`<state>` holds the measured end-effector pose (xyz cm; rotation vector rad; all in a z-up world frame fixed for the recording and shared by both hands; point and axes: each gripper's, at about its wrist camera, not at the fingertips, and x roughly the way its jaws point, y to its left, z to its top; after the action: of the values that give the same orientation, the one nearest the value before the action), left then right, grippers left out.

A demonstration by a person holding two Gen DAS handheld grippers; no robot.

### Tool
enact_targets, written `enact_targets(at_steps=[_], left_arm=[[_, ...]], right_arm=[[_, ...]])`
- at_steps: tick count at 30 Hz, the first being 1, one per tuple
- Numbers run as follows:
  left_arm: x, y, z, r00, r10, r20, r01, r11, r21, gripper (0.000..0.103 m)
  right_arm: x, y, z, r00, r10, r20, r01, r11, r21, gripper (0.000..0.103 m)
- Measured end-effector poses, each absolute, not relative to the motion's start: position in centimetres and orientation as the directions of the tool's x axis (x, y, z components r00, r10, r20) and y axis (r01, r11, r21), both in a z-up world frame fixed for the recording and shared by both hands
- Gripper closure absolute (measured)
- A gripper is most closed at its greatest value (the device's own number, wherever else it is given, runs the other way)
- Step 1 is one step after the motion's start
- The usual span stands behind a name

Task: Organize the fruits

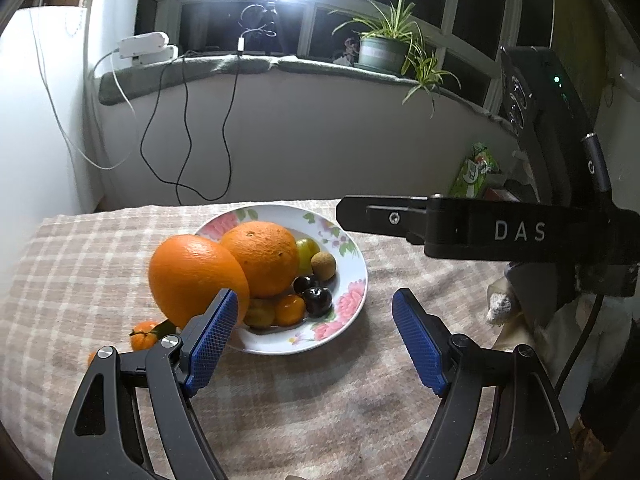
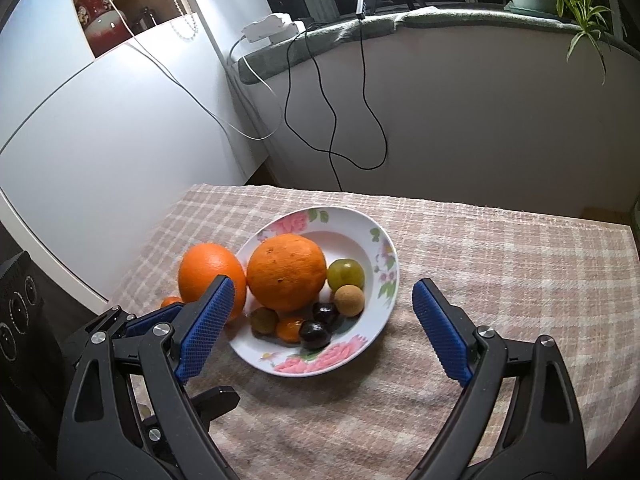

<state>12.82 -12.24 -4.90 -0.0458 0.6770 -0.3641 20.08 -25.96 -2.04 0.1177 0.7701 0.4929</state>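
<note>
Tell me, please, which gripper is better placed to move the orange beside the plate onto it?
Probably left: the left gripper is open with one finger by the orange. The right gripper faces the plate.

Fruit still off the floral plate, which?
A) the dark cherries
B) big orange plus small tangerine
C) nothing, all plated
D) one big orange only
B: the big orange rests on the cloth against the plate rim, and a small tangerine lies beside it on the cloth.

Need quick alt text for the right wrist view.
A floral plate on a checked cloth holds an orange and small fruits; a second orange sits on the cloth left of it. The open right gripper frames the plate, holding nothing.
</note>
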Motion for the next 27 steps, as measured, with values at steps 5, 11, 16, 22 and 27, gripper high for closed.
enact_targets(at_steps=[5,11,16,22,27], left_arm=[[12.0,-11.4,-4.2,0.732,-0.345,-0.588,0.311,0.936,-0.163,0.023],[11.0,-10.0,-3.5,0.747,-0.341,-0.570,0.297,0.939,-0.172,0.023],[10.0,-8.4,-3.3,0.758,-0.330,-0.563,0.284,0.944,-0.169,0.023],[8.9,-4.7,-3.6,0.772,-0.300,-0.561,0.242,0.954,-0.178,0.023],[8.6,-0.4,-4.3,0.780,-0.264,-0.568,0.181,0.963,-0.200,0.023]], right_arm=[[19.3,-25.2,-1.4,0.612,0.469,-0.637,-0.394,0.879,0.268,0.010],[18.5,-24.0,-0.2,0.615,0.477,-0.628,-0.413,0.873,0.258,0.010],[17.5,-22.9,0.2,0.611,0.492,-0.620,-0.431,0.864,0.260,0.010],[15.6,-21.5,0.2,0.608,0.507,-0.611,-0.464,0.851,0.245,0.010],[13.4,-19.6,-0.1,0.603,0.530,-0.596,-0.512,0.831,0.220,0.010]])
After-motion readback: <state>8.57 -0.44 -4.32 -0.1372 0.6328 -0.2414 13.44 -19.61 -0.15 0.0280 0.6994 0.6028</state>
